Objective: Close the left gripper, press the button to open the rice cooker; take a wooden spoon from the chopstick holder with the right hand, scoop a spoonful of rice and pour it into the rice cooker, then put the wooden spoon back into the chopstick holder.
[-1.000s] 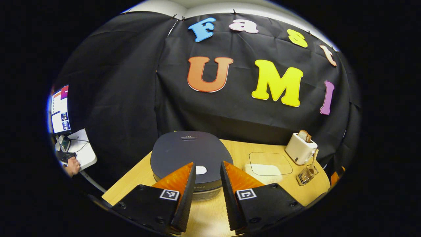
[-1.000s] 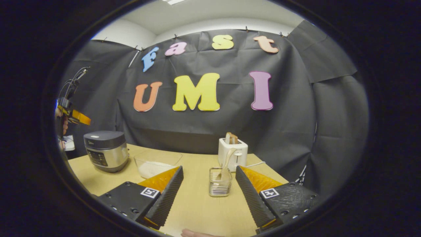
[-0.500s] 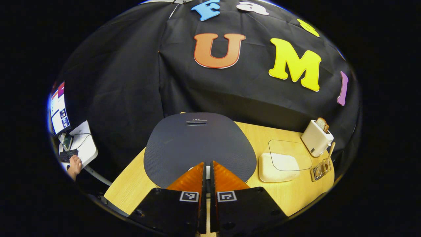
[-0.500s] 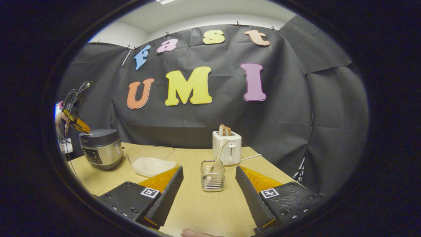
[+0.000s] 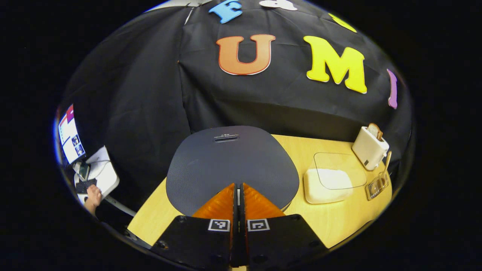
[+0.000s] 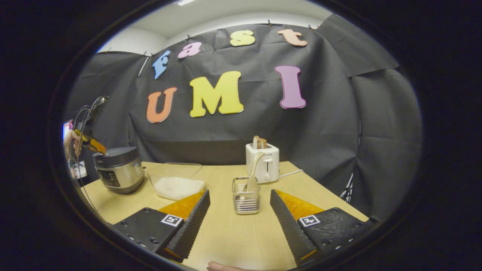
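Observation:
A dark grey rice cooker (image 5: pixel 231 162) with its lid down sits right under my left gripper (image 5: pixel 238 186). That gripper is shut, its tips on the lid's front edge, hiding the button. In the right gripper view the rice cooker (image 6: pixel 118 169) stands at the far left with the left gripper (image 6: pixel 92 143) at its lid. My right gripper (image 6: pixel 239 192) hangs open above the table, a short way in front of the wire chopstick holder (image 6: pixel 246 195). A wooden spoon (image 6: pixel 254 169) stands upright in the holder. A clear container of rice (image 6: pixel 176 182) lies between cooker and holder.
A white toaster (image 6: pixel 263 165) with bread in it stands behind the holder, its cable running right. The wooden table (image 6: pixel 233 233) has bare room in front of the holder. In the left gripper view a side desk (image 5: pixel 99 175) with a screen and a person's hand is far left.
The left gripper went from open to shut and came down onto the front of the cooker's lid. The lid stays down. The right gripper drifted slightly and stays open.

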A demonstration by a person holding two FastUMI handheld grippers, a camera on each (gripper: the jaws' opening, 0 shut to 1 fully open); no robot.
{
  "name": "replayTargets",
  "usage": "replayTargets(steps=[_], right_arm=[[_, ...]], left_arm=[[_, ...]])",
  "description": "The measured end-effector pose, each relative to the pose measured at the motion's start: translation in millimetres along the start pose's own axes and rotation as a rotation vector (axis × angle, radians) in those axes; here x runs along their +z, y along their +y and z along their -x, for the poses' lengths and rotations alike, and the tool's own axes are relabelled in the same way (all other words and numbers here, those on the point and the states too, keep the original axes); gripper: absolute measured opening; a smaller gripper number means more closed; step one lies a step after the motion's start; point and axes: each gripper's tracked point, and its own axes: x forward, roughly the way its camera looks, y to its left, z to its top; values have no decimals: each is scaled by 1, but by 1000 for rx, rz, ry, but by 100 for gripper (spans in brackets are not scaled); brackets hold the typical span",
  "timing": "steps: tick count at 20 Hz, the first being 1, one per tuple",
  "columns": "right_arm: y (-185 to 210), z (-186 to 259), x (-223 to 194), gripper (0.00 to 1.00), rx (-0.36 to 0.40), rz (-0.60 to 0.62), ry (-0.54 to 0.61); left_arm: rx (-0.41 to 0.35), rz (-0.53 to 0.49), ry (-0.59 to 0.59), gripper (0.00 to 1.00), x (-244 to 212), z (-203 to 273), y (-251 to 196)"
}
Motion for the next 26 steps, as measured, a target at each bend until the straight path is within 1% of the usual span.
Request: replayTargets(steps=[1,2,5,7,9,11,12,13,14,17,19,20,21,22,23,24,25,26], right_arm=[[2,0,-1,96,6,-2,-2],[4,0,-1,96,8,-2,1],[5,5,-2,96,13,17,5],[2,12,1,97,6,31,-7],[1,18,5,96,3,34,-20],[-1,23,5,96,-2,35,-26],[-2,24,5,96,-3,33,-26],[-3,26,3,96,-2,30,-25],[-3,29,3,96,-1,26,-24],[-4,37,2,96,10,16,-31],[-10,41,0,96,0,12,-30],[-12,44,0,95,-3,12,-28],[-15,46,1,96,-7,11,-29],[-18,49,4,95,-13,11,-35],[-22,51,5,96,-19,13,-42],[-26,52,8,96,-28,17,-47],[-30,51,9,96,-36,18,-50],[-34,52,10,95,-43,14,-52]], left_arm=[[14,-12,10,3,-7,8,2],[14,-24,-6,3,-3,5,3],[1,42,-29,3,4,8,-3],[17,58,-89,3,19,20,1],[43,56,-192,3,44,36,8],[48,72,-269,3,65,58,6],[23,82,-285,3,70,67,0],[-20,96,-276,3,68,75,-11],[-46,105,-277,3,68,84,-19],[-77,85,-311,3,68,102,-23],[-77,66,-330,3,64,113,-25],[-72,56,-339,9,61,119,-25],[-61,43,-358,10,60,125,-24],[-37,32,-398,34,62,132,-22],[-16,17,-440,52,64,138,-20],[-8,5,-462,60,63,142,-22],[-6,-7,-472,61,57,147,-26],[13,-11,-478,66,53,151,-27]])
